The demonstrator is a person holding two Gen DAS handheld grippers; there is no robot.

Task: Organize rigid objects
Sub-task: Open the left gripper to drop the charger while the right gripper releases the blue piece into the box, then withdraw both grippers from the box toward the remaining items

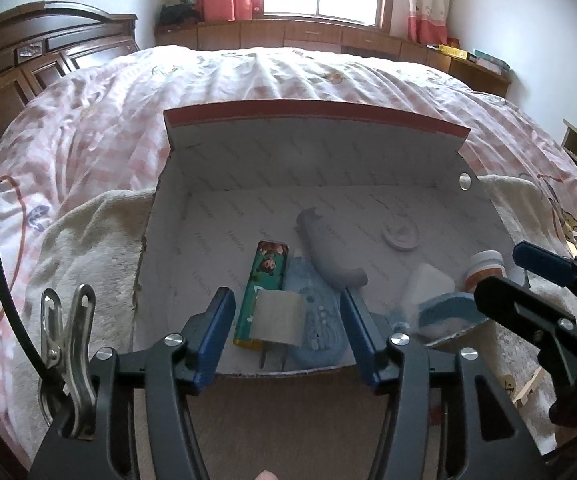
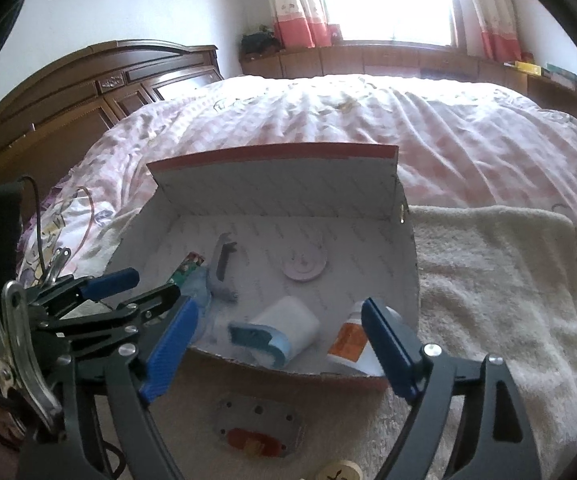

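Both tongs hang over the near edge of an open cardboard box [image 1: 312, 160] that sits on a cream towel [image 2: 488, 280] on the bed [image 1: 128, 112], each tilted downward toward the box interior.

Left tongs [image 1: 288, 320]: spread, nothing pinched. Blue fingers [image 1: 216, 328] stand either side of a small white charger plug [image 1: 278, 316], which lies free on the box floor with prongs toward the near wall; pads not touching it. Plug rests across a green lighter-shaped tube [image 1: 262, 284] and a light blue oval case [image 1: 316, 328]. A grey curved handle piece [image 1: 324, 252] lies just behind those.

Right tongs [image 2: 284, 344]: spread wide, nothing pinched. They sit at the right near corner of the box. Between the fingers, lower down in the box, are a white roller with a blue handle [image 2: 284, 332] and a small white bottle with an orange label [image 2: 348, 344] lying on its side next to the right finger; contact with the pad cannot be told. A pale round disc [image 2: 303, 266] lies flat farther back on the box floor, apart from the rest.

Outside the box, on the towel just before the near wall, lie a grey metal plate with a red part [image 2: 256, 428] and a round wooden piece [image 2: 336, 472] at the frame edge.

A metal spring clip [image 1: 68, 344] is fixed beside the left tongs.
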